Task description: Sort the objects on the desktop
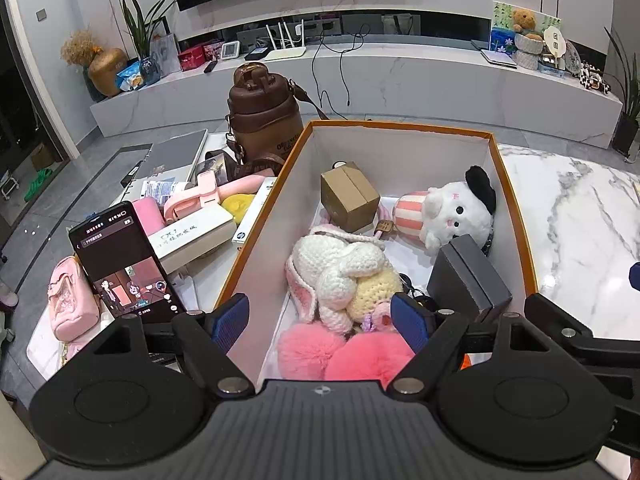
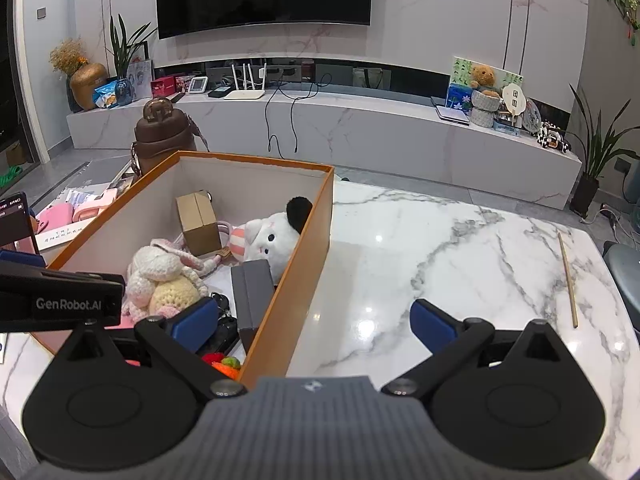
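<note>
The orange-edged box (image 1: pixel 400 130) sits on the marble tabletop (image 2: pixel 460 264) and serves as the landmark here. Inside it, toward the far end, lie a small carton (image 1: pixel 350 196) and a white plush (image 1: pixel 456 212) with a black ear; nearer, a crocheted bunny (image 1: pixel 340 272) rests beside a dark grey case (image 1: pixel 468 276) leaning at the right wall, and two pink pompoms (image 1: pixel 340 354) fill the near end.

The left gripper (image 1: pixel 320 322) hangs over the box's near end, jaws spread wide with nothing between them; one pad is above the left wall, the other above the bunny. The right gripper (image 2: pixel 314 320) is also spread and empty, straddling the box's right wall, one pad inside and one over bare marble.

Left of the box lie a lit phone (image 1: pixel 120 256), a pink pouch (image 1: pixel 70 300), a pink stand (image 1: pixel 196 196) and books. Behind its far left corner stands a brown bottle (image 1: pixel 262 116). Well right of the box lies a wooden stick (image 2: pixel 568 280).
</note>
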Demonstrator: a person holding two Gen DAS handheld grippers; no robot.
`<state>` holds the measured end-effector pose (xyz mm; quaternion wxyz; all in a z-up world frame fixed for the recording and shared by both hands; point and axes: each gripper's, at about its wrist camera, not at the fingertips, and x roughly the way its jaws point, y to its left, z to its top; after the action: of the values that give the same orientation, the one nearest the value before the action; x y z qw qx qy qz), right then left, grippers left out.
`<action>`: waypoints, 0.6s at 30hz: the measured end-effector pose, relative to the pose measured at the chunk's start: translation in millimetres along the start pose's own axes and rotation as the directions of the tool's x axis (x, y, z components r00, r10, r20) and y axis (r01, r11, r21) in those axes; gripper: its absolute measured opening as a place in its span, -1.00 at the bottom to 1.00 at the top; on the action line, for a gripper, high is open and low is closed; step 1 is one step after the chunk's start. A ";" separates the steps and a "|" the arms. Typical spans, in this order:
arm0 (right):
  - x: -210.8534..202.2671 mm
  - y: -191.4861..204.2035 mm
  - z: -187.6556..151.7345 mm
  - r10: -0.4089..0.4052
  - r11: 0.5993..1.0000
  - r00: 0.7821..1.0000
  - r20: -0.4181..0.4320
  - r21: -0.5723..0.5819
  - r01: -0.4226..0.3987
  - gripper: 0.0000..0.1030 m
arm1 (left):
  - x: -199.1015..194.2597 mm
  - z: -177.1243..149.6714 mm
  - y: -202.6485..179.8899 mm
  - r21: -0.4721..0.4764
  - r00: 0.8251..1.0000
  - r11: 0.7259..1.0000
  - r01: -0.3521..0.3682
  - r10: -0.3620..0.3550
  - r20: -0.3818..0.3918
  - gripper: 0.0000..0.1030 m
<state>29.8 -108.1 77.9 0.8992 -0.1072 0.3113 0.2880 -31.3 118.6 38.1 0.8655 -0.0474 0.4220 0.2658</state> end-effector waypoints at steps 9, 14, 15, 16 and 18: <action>-0.5 -1.4 -0.4 -0.004 1.000 1.000 -0.001 -0.003 0.004 0.98 | 0.1 -0.1 -0.6 0.001 1.000 1.000 0.000 0.000 0.001 0.79; -0.7 -1.5 -0.5 -0.004 1.000 1.000 -0.001 -0.004 0.004 0.98 | -0.5 0.5 -1.6 0.003 1.000 1.000 -0.002 0.002 0.004 0.79; -0.6 -1.4 -0.4 -0.004 1.000 1.000 -0.001 -0.003 0.004 0.98 | -0.8 0.7 -2.1 0.004 1.000 1.000 -0.003 0.003 0.005 0.79; -0.6 -1.5 -0.4 -0.004 1.000 1.000 -0.001 -0.003 0.004 0.98 | -1.2 0.9 -2.6 0.005 1.000 1.000 -0.004 0.004 0.006 0.79; -0.7 -1.4 -0.3 -0.004 1.000 1.000 -0.001 -0.004 0.004 0.98 | -1.8 0.8 -3.1 0.009 1.000 1.000 -0.006 0.006 0.008 0.79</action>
<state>30.1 -109.6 78.1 0.8995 -0.1097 0.3109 0.2868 -30.1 115.4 39.6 0.8665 -0.0414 0.4199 0.2669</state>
